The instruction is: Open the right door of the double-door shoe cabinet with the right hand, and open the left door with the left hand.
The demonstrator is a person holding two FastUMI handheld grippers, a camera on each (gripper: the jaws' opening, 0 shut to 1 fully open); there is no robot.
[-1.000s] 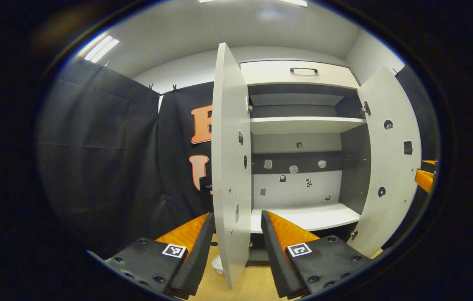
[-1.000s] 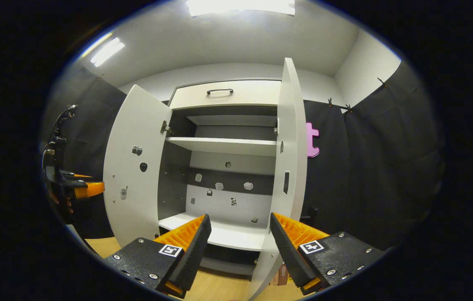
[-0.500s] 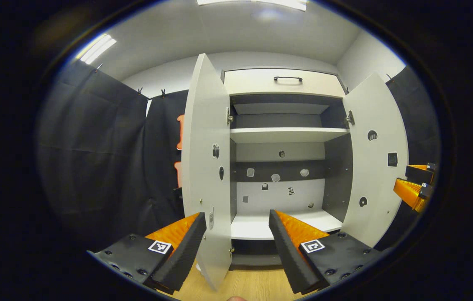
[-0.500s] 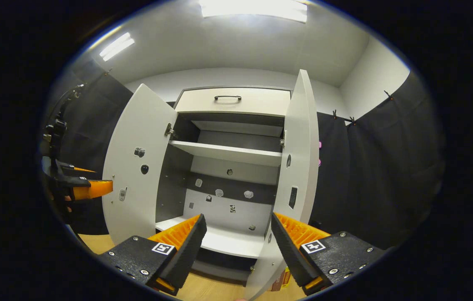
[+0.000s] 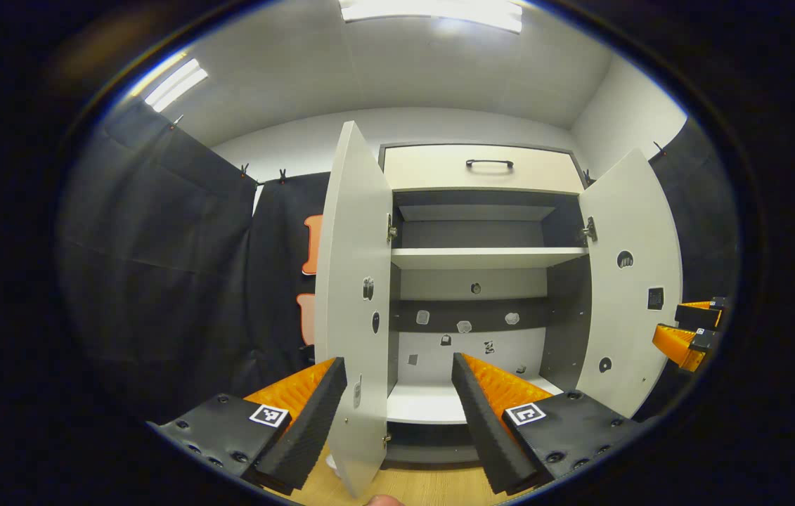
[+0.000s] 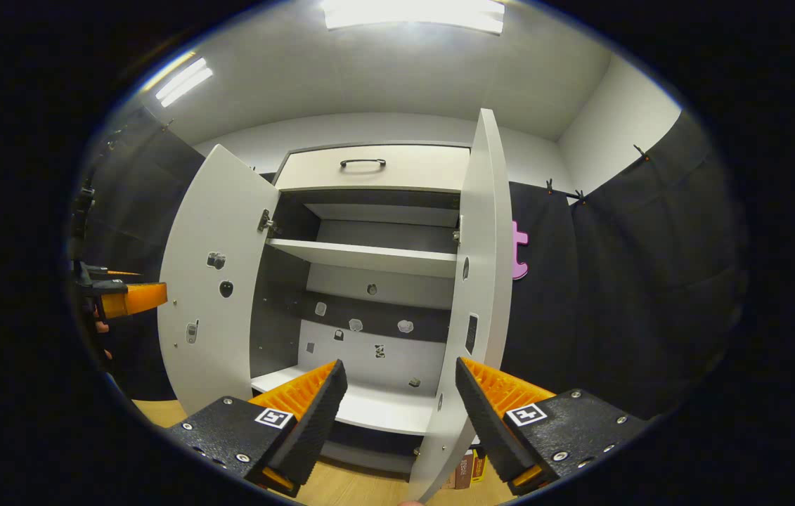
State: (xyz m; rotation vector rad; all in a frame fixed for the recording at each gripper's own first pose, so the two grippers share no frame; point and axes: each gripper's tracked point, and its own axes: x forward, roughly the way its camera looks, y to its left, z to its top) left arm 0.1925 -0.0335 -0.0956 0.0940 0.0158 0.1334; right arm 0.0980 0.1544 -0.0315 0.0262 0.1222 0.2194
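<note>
both doors [image 5: 355, 295] stay swung open; left gripper [image 5: 393, 414], right gripper [image 6: 397, 414] released, backed off.

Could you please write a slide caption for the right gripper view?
Open right gripper facing the shoe cabinet, both doors swung open.

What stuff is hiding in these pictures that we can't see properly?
- Little stickers on the shoe cabinet's back wall: too small to tell, both views.
- Boxes on the floor, right gripper view: partly behind the right door.
- White thing on the floor, left gripper view: hidden by the left door.
</note>
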